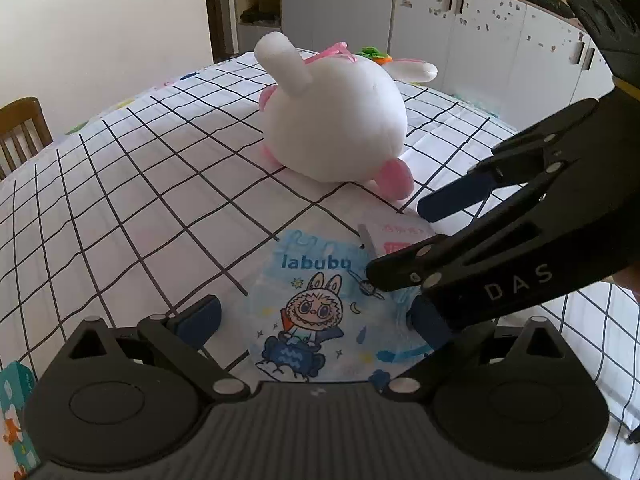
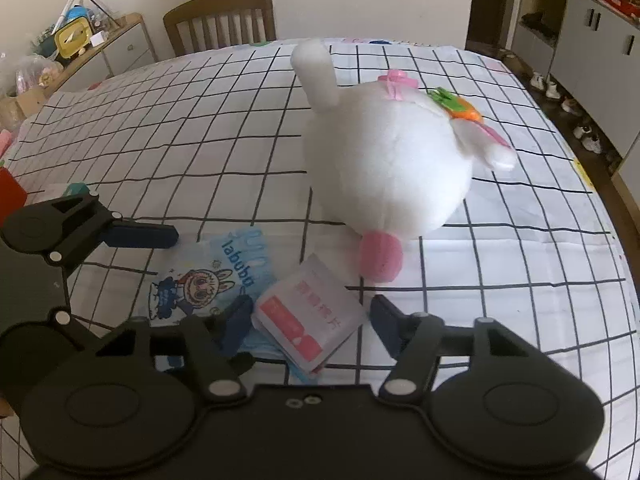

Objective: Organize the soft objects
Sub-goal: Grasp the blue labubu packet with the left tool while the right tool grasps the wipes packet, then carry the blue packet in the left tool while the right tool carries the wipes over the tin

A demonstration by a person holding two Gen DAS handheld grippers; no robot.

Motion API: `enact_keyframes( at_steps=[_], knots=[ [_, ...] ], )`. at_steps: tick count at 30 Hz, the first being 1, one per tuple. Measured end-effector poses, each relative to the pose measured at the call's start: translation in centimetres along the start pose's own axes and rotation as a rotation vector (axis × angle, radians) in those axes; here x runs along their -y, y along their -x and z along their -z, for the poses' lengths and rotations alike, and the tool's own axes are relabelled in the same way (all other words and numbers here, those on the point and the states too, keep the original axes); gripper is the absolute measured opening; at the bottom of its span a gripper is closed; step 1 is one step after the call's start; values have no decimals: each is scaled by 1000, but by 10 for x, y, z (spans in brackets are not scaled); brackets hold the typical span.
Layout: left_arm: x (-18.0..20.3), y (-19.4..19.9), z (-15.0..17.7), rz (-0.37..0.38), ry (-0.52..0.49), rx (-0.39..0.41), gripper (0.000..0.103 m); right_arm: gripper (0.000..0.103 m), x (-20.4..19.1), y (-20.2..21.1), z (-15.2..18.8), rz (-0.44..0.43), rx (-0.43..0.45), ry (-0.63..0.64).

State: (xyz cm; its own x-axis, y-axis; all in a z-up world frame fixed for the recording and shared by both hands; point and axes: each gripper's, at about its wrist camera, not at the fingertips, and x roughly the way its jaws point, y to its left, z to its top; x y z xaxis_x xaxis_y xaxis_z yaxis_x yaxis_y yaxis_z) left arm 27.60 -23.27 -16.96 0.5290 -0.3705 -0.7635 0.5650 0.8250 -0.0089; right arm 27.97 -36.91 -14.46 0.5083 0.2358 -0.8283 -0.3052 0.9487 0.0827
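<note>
A blue "labubu" tissue packet (image 1: 312,312) lies flat on the checked tablecloth (image 1: 140,200). My left gripper (image 1: 312,320) stands open astride it, pads clear of its edges. A smaller pink-and-white packet (image 2: 308,320) lies partly on the labubu packet (image 2: 208,276). My right gripper (image 2: 310,314) sits around the small packet, pads close to both sides with a thin gap on the right. The right gripper (image 1: 400,240) reaches in from the right in the left wrist view. A white plush bunny (image 1: 336,120) with pink feet lies just beyond, also seen as the bunny (image 2: 384,160).
A wooden chair (image 2: 220,16) stands at the table's far side. A cluttered sideboard (image 2: 100,44) stands at the far left and grey cabinets (image 1: 480,20) line the wall. A printed box (image 1: 12,420) sits by the left gripper. One left gripper pad (image 2: 140,236) shows at the left.
</note>
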Motion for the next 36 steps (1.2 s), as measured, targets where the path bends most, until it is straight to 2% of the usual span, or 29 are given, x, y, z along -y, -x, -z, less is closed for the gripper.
enact_keyframes(
  at_steps=[3, 6, 9, 11, 13, 14, 16, 17, 19, 28, 36],
  knots=[
    [0, 2, 1, -4, -1, 9, 98, 55, 0, 1, 2, 8, 9, -10],
    [-1, 4, 1, -5, 2, 19, 90, 46, 2, 4, 4, 7, 18, -37],
    [-2, 5, 0, -9, 8, 23, 81, 42, 2, 6, 6, 4, 25, -56],
    [-3, 7, -1, -5, 12, 30, 72, 41, 4, 7, 7, 2, 30, -68],
    [-6, 8, -1, -8, 26, 36, 56, 41, 4, 9, 8, 5, 32, -80],
    [-7, 9, -1, -12, 31, 38, 52, 40, 4, 10, 9, 5, 36, -85],
    [-12, 10, -1, -17, 45, 42, 34, 40, 3, 14, 10, 3, 45, -94],
    [-15, 11, -1, -16, 57, 44, 31, 40, 3, 16, 11, 2, 51, -99],
    [-21, 14, 0, -6, 86, 52, 19, 40, 2, 22, 12, -2, 63, -108],
    [-38, 46, 8, -29, 179, 90, 17, 40, -11, 52, 16, -35, 108, -110],
    [-51, 91, 14, -79, 266, 126, 17, 40, -43, 85, 13, -88, 149, -60]
  ],
)
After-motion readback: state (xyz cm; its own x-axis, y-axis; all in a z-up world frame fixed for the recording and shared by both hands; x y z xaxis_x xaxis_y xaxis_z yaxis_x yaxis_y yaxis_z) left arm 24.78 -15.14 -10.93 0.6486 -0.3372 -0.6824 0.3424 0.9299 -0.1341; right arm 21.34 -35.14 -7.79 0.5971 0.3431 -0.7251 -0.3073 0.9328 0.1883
